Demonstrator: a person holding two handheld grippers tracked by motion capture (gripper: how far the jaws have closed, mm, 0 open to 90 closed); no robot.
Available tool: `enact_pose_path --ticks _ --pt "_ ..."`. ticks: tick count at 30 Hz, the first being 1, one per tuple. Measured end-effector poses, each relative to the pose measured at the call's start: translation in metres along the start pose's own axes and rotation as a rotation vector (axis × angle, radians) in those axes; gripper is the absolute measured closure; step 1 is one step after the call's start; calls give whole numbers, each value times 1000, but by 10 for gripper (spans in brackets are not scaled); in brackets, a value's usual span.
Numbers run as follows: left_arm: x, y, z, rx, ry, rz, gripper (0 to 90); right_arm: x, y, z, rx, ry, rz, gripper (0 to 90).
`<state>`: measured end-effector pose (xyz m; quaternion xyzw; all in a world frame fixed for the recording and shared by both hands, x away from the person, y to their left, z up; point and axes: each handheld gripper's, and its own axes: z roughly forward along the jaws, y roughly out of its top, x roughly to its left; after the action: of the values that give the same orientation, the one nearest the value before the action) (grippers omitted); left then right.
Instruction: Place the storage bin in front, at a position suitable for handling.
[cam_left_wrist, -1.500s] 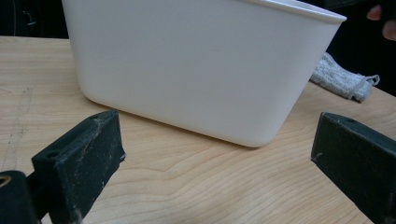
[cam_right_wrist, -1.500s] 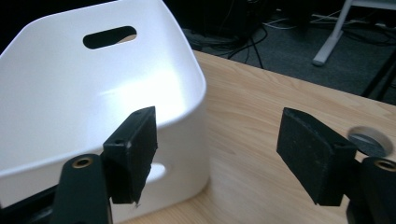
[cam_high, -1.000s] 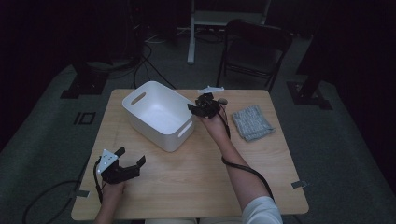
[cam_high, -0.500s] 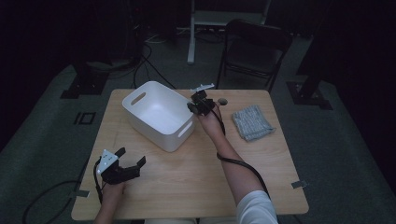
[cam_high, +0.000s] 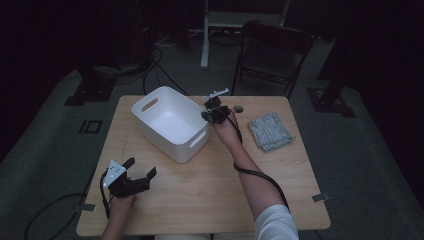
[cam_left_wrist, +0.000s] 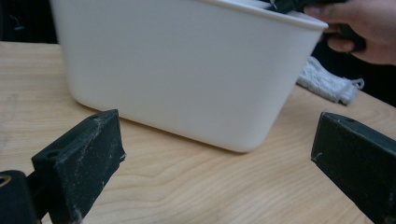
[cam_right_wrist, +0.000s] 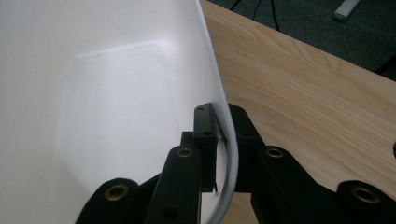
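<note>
Smooth white plastic bin (cam_high: 170, 122) rim we see pinched by right hand-held gripper (cam_right_wrist: 224, 135); left hand-held gripper (cam_high: 140, 172) spread, lower left, over woodgrain tabletop (cam_high: 210, 185).

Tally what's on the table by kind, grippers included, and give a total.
White bin: 1
Grey folded cloth: 1
Small round grey object: 1
Grippers: 2, the left gripper and the right gripper
Total: 5

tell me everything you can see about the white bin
The white bin is a smooth, plastic-looking rectangular tub with rounded corners and a slot handle in each short end. It stands upright and empty on the wooden table, turned at an angle. The right gripper is shut on its far rim, one jaw inside the wall, one outside.
</note>
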<state>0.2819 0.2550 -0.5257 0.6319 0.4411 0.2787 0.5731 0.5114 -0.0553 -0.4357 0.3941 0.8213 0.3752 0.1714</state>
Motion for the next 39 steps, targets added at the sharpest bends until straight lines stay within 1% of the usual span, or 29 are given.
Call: enact_pose_path --ticks 1,3,5,6,7,8,10,11,15,20,21,22,24,28,32,33,34,35,38,39 --pt "1 0 -1 -13 -13 -3 24 0 -1 -1 0 -1 -4 846" --pt "2 -1 -1 -39 -12 -6 24 0 -2 -4 4 1 -5 848" --pt "2 -1 0 -35 -28 -22 24 -1 -4 -6 3 -4 -13 849" --pt "2 -1 -1 -29 -33 -30 24 -2 -5 -8 4 -5 -15 850" --pt "2 0 0 -9 -39 -38 24 -2 -6 -9 8 -2 -15 852" --pt "1 0 0 13 -39 -37 24 -2 -7 -10 10 2 -17 852" --pt "-1 1 0 50 -24 -26 24 -3 -9 -13 12 7 -17 854" --pt "-2 1 0 59 -12 -17 24 -4 -10 -14 13 12 -14 855" --pt "-4 2 -1 66 2 -4 24 -7 -16 -20 16 24 -15 857" --pt "-3 2 -2 67 13 -13 24 -9 -23 -29 25 35 -28 858" --pt "-3 2 -3 70 11 -10 24 -10 -25 -31 26 36 -32 858" --pt "-4 2 -3 69 23 -3 24 -10 -27 -33 25 39 -34 859" --pt "-6 2 -3 69 24 12 27 -11 -31 -37 24 47 -39 859" --pt "-13 1 0 95 42 62 38 -12 -40 -45 20 62 -46 859" --pt "-19 -1 5 130 28 91 39 -13 -46 -53 27 71 -59 859" --pt "-20 -1 5 132 26 96 39 -13 -48 -56 34 73 -67 860" --pt "-20 -1 5 132 26 96 39 -13 -50 -58 37 75 -69 860" --pt "-21 -1 6 137 17 105 39 -13 -50 -58 37 75 -69 860" --pt "-25 -2 7 145 10 122 43 -14 -59 -67 40 81 -74 860" --pt "-25 -2 7 145 10 122 45 -14 -59 -67 40 81 -74 860"
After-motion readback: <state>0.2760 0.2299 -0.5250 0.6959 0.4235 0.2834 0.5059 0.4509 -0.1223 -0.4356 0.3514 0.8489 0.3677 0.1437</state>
